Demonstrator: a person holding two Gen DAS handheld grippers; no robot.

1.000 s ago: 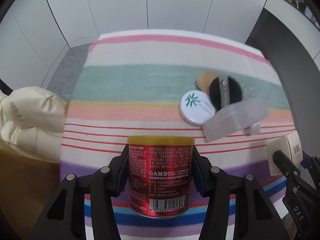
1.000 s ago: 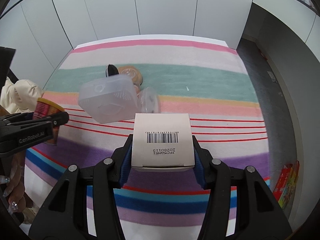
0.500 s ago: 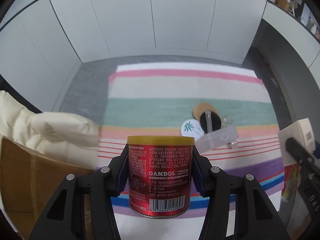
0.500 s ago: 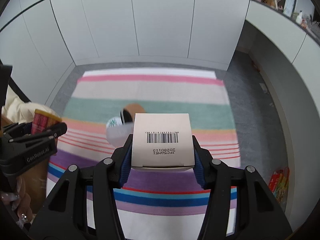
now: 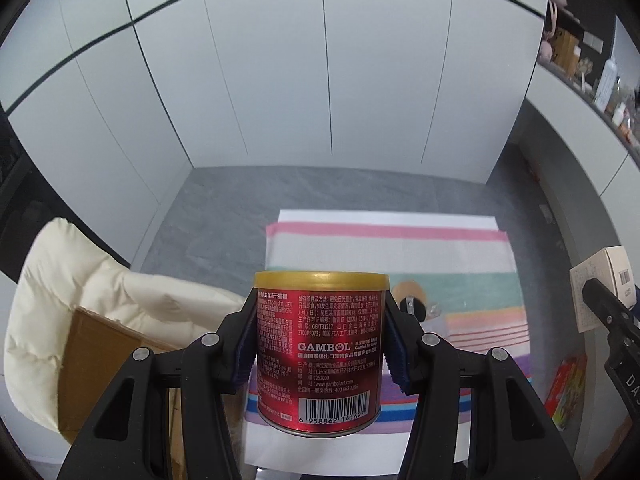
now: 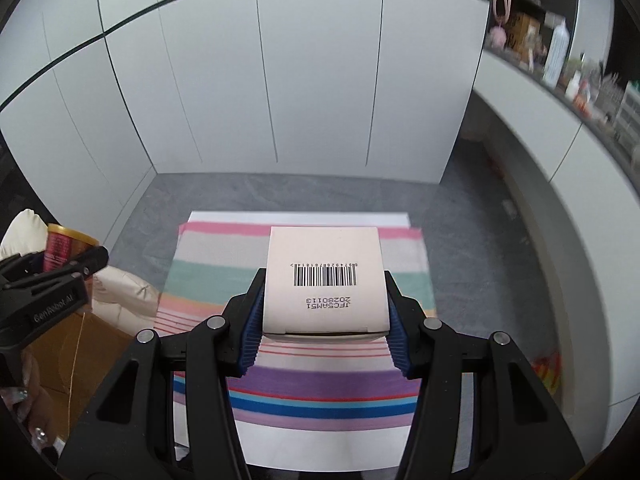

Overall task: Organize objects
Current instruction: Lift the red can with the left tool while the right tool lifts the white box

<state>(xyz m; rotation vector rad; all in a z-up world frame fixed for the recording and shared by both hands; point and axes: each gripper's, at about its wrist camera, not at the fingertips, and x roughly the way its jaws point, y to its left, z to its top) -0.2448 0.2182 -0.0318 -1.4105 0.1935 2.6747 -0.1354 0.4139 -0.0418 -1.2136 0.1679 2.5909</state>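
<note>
My left gripper (image 5: pixel 320 344) is shut on a red can (image 5: pixel 320 344) with a gold lid, held upright high above the striped cloth (image 5: pixel 400 248). A white carton (image 6: pixel 325 280) with a barcode on top is clamped between the pads of my right gripper (image 6: pixel 325 312), also far above the cloth (image 6: pixel 208 276). From the right wrist view the left gripper (image 6: pixel 52 276) and the can (image 6: pixel 60 246) show at the left edge. The carton (image 5: pixel 600 292) shows at the right edge of the left wrist view. A tan puff and a black puff (image 5: pixel 412 300) lie on the cloth far below.
A cream padded coat (image 5: pixel 100 292) drapes over a cardboard box (image 5: pixel 96 360) left of the cloth. White cabinet doors (image 6: pixel 280 80) close off the back. A shelf of bottles (image 6: pixel 560 52) runs along the right wall. A red package (image 5: pixel 564 392) lies on the floor at the right.
Both grippers have risen a long way with the can and the carton still held. The cloth and the items on it have shrunk; floor and cabinets have come into view.
</note>
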